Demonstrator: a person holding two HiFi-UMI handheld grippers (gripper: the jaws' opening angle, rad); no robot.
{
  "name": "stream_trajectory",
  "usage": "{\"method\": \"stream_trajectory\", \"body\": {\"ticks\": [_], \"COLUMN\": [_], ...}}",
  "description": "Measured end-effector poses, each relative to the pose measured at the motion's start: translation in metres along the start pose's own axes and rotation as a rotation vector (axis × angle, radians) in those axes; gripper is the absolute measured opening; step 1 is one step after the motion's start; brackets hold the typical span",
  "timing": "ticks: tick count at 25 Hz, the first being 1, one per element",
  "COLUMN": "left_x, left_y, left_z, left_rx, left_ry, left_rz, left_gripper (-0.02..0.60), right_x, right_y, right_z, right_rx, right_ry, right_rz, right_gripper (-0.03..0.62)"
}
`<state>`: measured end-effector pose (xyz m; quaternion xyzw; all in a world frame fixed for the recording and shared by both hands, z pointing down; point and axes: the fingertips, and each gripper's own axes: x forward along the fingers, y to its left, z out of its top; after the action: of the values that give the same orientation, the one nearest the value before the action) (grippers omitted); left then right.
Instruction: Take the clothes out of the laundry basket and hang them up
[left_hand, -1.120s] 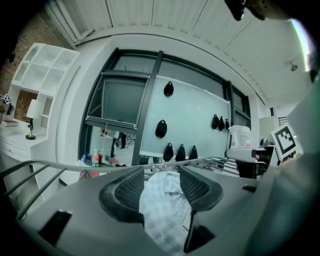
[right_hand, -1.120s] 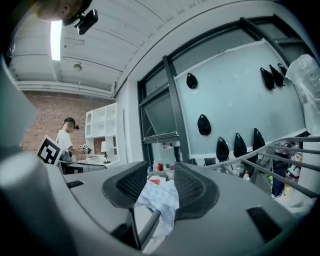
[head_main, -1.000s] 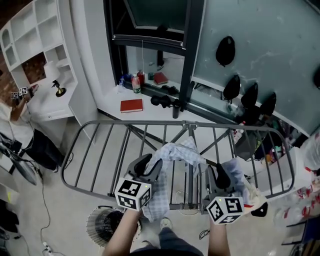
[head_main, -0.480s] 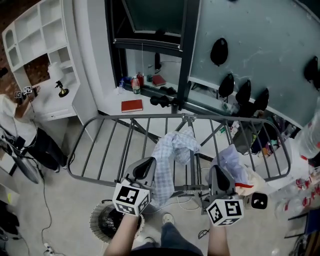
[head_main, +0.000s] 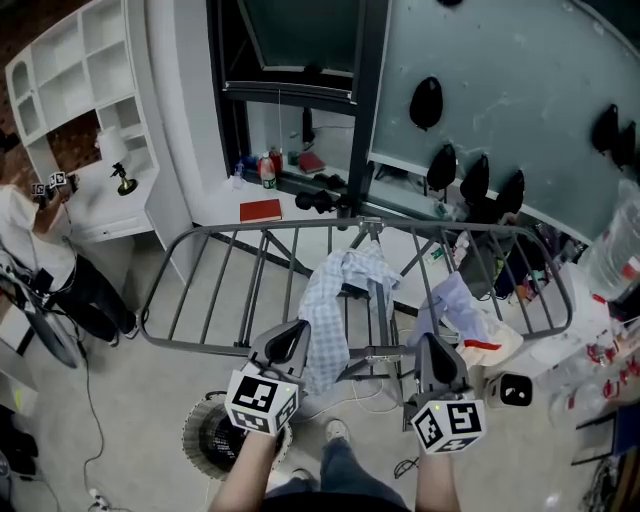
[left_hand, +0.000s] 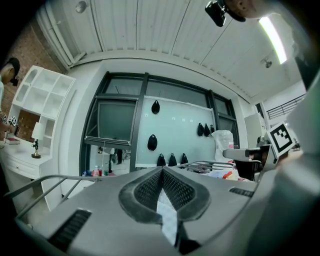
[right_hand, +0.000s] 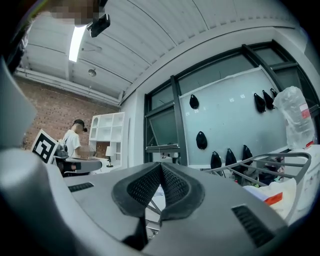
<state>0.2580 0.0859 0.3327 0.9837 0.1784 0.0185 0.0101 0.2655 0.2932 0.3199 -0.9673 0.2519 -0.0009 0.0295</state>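
Laundry basket (head_main: 196, 440) partly hidden behind forearm (head_main: 240, 472); pale shirt (head_main: 325, 310) draped over rack (head_main: 265, 227).

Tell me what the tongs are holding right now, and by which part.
Nothing. The left tongs and right tongs have just closed empty; the checked shirt hangs on the drying rack beyond them.

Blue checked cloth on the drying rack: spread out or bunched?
Bunched. The checked cloth is crumpled over the middle rails of the drying rack, with folds piled at the top and one end hanging past the front bar.
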Motion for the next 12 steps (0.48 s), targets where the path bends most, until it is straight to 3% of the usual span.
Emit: {"method": "stream_trajectory", "body": {"ticks": [12], "left_x": [-0.011], "left_y": [-0.012], "left_z": [0.009], "left_rx": [0.011], "left_ry": [-0.020], "left_rz": [-0.016], "left_gripper": [0.020], "right_x": [-0.012], "right_y": [0.006], "right_z": [0.004], "right_rx": [-0.017], "right_ry": [0.009], "right_rz": [0.013], "right_gripper": [0.002]}}
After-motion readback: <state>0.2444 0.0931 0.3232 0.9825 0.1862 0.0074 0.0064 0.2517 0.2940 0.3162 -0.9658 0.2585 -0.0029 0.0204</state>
